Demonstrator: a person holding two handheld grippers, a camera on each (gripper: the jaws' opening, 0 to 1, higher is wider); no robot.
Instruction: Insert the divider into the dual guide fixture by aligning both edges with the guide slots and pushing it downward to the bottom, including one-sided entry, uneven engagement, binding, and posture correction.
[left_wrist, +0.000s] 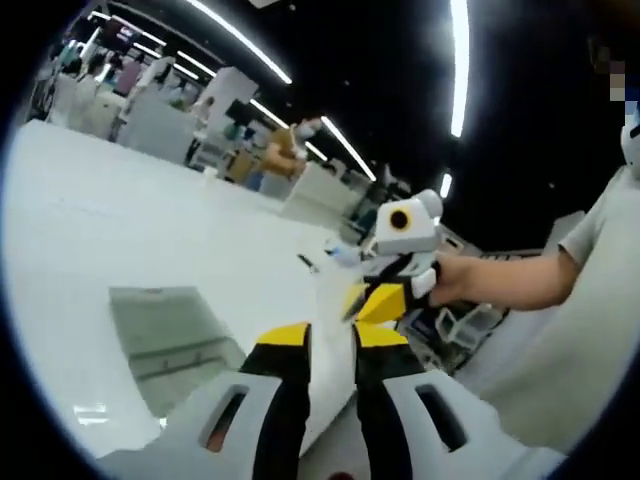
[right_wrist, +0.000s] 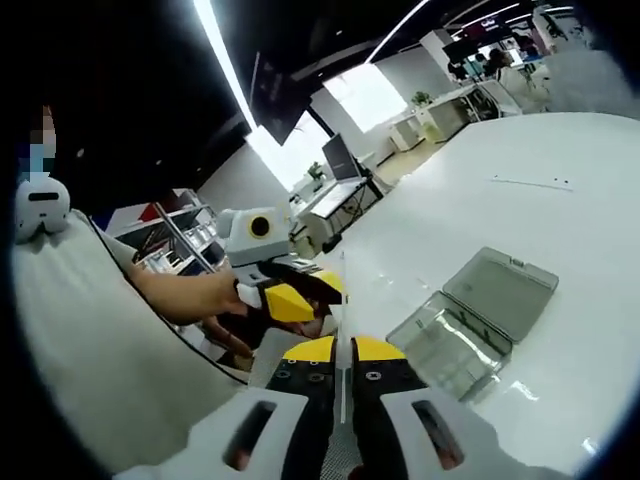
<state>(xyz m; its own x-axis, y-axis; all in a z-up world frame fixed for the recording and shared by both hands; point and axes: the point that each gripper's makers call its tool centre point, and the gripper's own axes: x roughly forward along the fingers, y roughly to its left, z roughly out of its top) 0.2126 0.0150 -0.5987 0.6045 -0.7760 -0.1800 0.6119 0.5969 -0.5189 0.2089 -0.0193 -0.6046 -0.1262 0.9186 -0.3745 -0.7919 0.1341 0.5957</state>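
A clear, glossy plastic case (right_wrist: 478, 318) lay open at the right of the right gripper view on a smooth, lightly reflective white table (right_wrist: 560, 160). The thin white divider (left_wrist: 330, 330) looked matt and smooth. Both grippers' bodies were hard plastic, yellow-tipped. The person's grey shirt (left_wrist: 560, 330) was soft matt cloth.

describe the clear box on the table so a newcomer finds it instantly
Start from the wide white tabletop. Beyond the right gripper lies a clear plastic hinged case, its flat lid flung open beside a shallow ribbed tray. It is the one see-through thing on the white surface.
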